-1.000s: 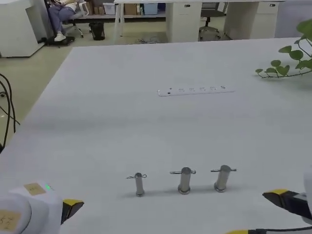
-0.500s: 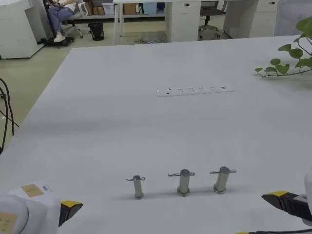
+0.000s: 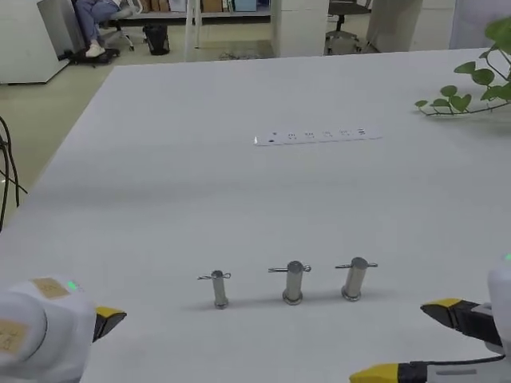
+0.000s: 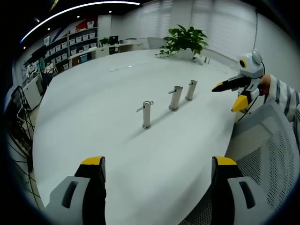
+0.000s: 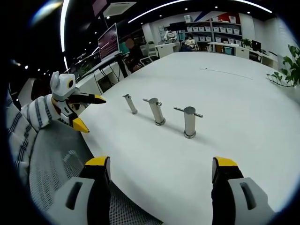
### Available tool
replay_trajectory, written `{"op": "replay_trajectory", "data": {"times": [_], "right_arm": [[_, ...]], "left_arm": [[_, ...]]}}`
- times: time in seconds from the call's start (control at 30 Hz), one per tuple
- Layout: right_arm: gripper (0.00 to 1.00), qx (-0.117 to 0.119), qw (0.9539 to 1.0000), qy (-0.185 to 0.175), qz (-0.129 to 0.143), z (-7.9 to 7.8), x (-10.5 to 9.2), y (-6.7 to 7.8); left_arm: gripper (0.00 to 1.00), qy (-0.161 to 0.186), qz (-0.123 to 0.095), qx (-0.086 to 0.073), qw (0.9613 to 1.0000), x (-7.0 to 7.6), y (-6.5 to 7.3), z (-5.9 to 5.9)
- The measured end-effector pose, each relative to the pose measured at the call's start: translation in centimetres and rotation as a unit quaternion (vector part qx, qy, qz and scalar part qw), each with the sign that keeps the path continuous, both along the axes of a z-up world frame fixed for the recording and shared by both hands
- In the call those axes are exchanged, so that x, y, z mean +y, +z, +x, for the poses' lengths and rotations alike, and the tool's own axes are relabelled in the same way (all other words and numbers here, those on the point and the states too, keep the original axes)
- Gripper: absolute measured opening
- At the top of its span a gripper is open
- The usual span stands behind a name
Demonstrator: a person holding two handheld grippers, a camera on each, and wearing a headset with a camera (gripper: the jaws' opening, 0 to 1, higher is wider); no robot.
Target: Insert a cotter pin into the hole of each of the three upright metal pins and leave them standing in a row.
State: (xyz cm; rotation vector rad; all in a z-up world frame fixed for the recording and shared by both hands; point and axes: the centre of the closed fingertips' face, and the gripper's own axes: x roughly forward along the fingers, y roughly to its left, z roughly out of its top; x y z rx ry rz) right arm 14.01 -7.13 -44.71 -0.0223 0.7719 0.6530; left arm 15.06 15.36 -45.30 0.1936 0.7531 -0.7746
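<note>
Three upright metal pins stand in a row on the white table (image 3: 239, 191), each with a cotter pin through its top: the left pin (image 3: 219, 289), the middle pin (image 3: 293, 282) and the right pin (image 3: 354, 279). From the left gripper view the same row runs left pin (image 4: 147, 114), middle pin (image 4: 175, 98), right pin (image 4: 191, 90). My left gripper (image 4: 157, 169) is open and empty, held back at the table's near left edge (image 3: 108, 321). My right gripper (image 5: 161, 169) is open and empty at the near right (image 3: 443, 315).
A white power strip (image 3: 315, 136) lies mid-table. Green plant stems (image 3: 467, 88) reach over the far right edge. Beyond the table are desks and office chairs, with a seated person (image 3: 94, 16) at far left.
The head camera has tilted, shifting the scene up slightly. The pins stand as before and both grippers stay back, open, near the table's front edge.
</note>
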Motion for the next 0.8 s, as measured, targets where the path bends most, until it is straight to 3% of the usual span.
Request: {"op": "replay_trajectory", "data": {"times": [0.8], "right_arm": [[0.86,-0.003,0.9999,0.001,-0.011,-0.59,-0.32,0.44]], "left_arm": [[0.89,0.013,-0.006,-0.004,0.9999,0.51,0.17,-0.86]]}}
